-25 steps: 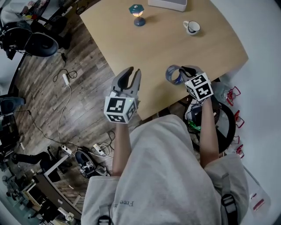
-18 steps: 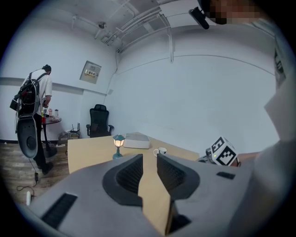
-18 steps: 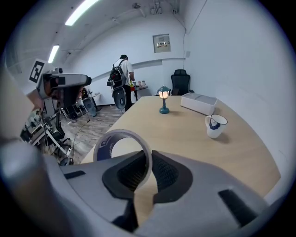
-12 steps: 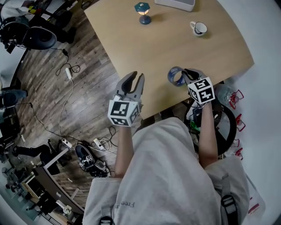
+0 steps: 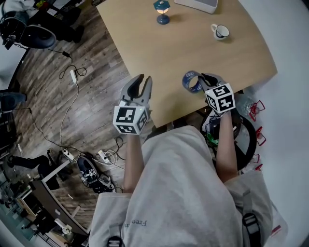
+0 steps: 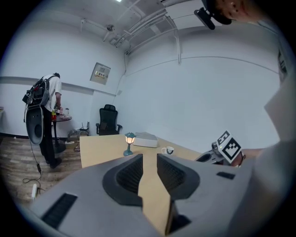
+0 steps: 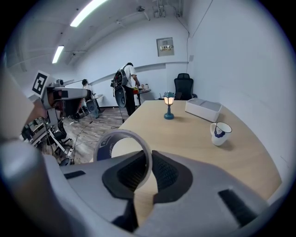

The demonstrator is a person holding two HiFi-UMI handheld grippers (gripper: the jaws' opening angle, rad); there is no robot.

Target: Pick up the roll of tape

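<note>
The roll of tape [image 5: 189, 82], a grey-blue ring, stands on edge in my right gripper [image 5: 204, 80], over the near edge of the wooden table [image 5: 193, 48]. In the right gripper view the ring's band [image 7: 102, 147] rises from between the two pads, which are shut on its wall at my right gripper [image 7: 150, 156]. My left gripper [image 5: 141, 80] hangs at the table's near left edge, open with nothing between its fingers. In the left gripper view only bare tabletop shows through the gap of my left gripper [image 6: 149, 158].
A small lit lamp [image 5: 162, 7], a white box [image 5: 198, 4] and a white cup [image 5: 219, 31] stand at the table's far side. Cables and a power strip [image 5: 72, 77] lie on the wood floor at the left. A person [image 6: 44, 115] stands far off across the room.
My left gripper has drifted left along the table's near edge, still open. My right gripper has shifted a little, keeping the tape in its grip.
</note>
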